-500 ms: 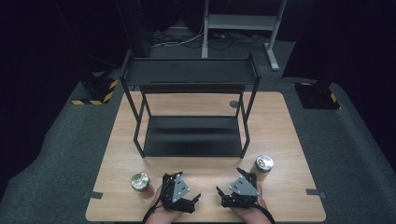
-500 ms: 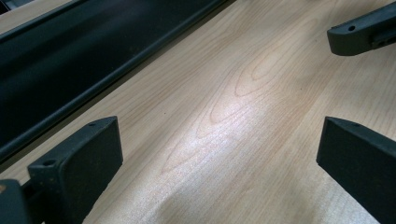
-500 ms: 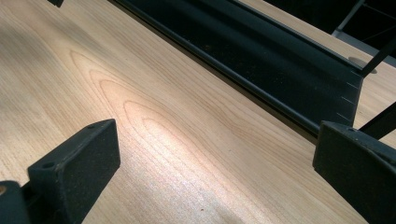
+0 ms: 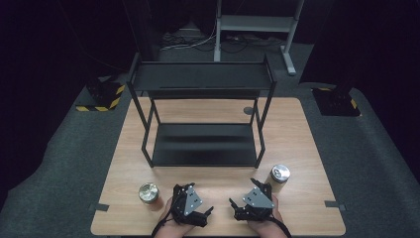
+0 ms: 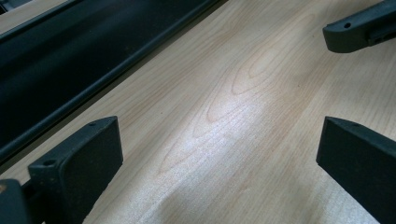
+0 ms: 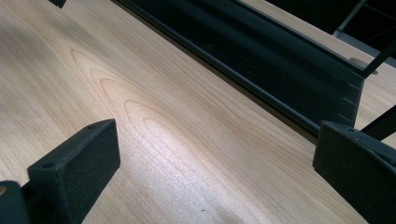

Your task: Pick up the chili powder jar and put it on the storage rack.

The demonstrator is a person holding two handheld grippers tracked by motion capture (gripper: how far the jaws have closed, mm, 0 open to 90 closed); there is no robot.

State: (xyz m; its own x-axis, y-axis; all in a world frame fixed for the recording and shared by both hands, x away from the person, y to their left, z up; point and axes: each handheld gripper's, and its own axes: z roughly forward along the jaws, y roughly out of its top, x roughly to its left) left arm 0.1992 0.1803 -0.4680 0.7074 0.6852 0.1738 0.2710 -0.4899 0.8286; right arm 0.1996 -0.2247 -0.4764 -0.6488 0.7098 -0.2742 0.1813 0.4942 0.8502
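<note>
Dim surroundings, glare on tabletop [image 5: 224, 121]

Wooden tabletop [image 4: 297, 129] on dark grey carpet [image 4: 64, 163]. Black 2-tier metal rack [image 4: 200, 79] stands mid-tabletop. 2 black-yellow striped floor blocks: one left [image 4: 101, 96], one right [image 4: 339, 101]. Grey metal stand [image 4: 257, 22] behind, cables [image 4: 185, 39] beside it.

Light wood counter [image 4: 297, 129] carried a black two-tier shelf [image 4: 203, 144] just ahead of both grippers, one can [image 4: 148, 193] left of the left gripper [image 4: 208, 212], another can [image 4: 280, 174] right of the right gripper [image 4: 233, 204].
</note>
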